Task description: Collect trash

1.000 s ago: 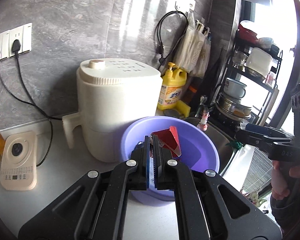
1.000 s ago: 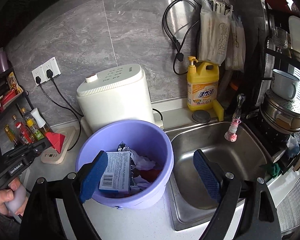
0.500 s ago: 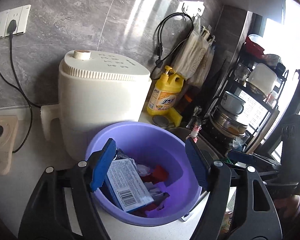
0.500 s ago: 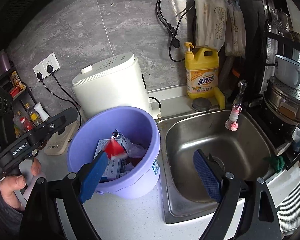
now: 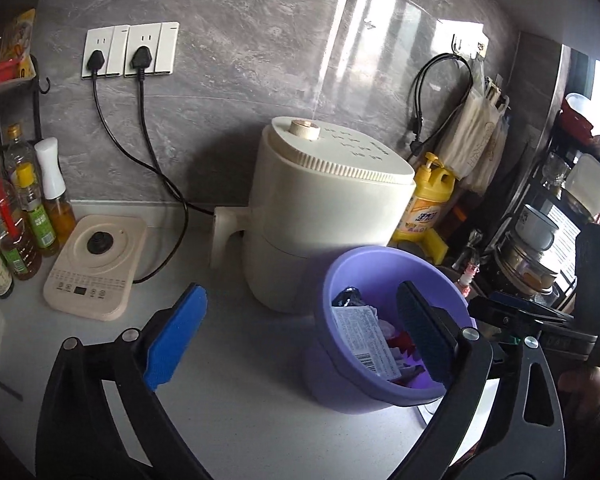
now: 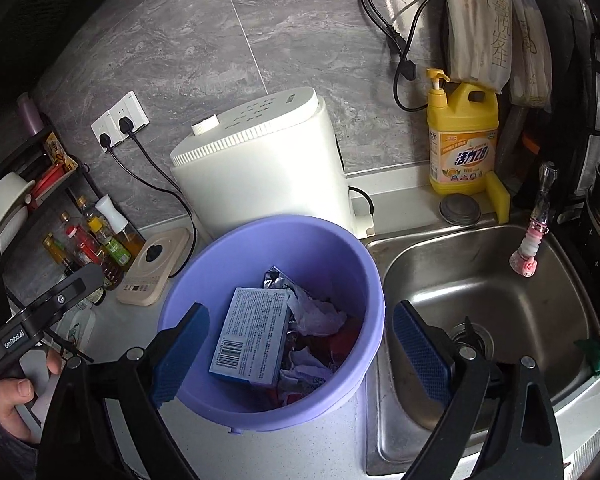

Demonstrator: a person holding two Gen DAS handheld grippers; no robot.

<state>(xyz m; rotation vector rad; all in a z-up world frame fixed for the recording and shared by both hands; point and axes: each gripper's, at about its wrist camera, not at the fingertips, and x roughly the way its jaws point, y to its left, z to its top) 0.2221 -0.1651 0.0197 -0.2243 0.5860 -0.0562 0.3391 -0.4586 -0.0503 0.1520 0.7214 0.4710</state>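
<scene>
A purple bucket [image 5: 340, 380] [image 6: 260, 240] stands on the counter beside the sink. Inside lie a blue-white box with a barcode [image 6: 252, 336] [image 5: 366, 336], a foil wrapper [image 6: 276, 278], crumpled white paper [image 6: 316, 312] and a red wrapper [image 6: 346, 338]. My left gripper [image 5: 300, 290] is to the left of the bucket, its jaws opening with nothing between them; its right finger overlaps the bucket's rim. My right gripper [image 6: 300, 312] hovers above the bucket's mouth, jaws opening wide, holding nothing. Each gripper's black body shows at the edge of the other view.
A white appliance [image 5: 328, 208] stands right behind the bucket. A steel sink [image 6: 480, 280] lies to its right, with a yellow detergent bottle [image 6: 462, 140] behind it. A beige base unit [image 5: 94, 264] and oil bottles [image 5: 20, 216] sit at the left, a dish rack [image 5: 560, 220] at the right.
My left gripper let go of the red wrapper, which dropped into the bucket, then opened wide and swung left. My right gripper came closer over the bucket.
</scene>
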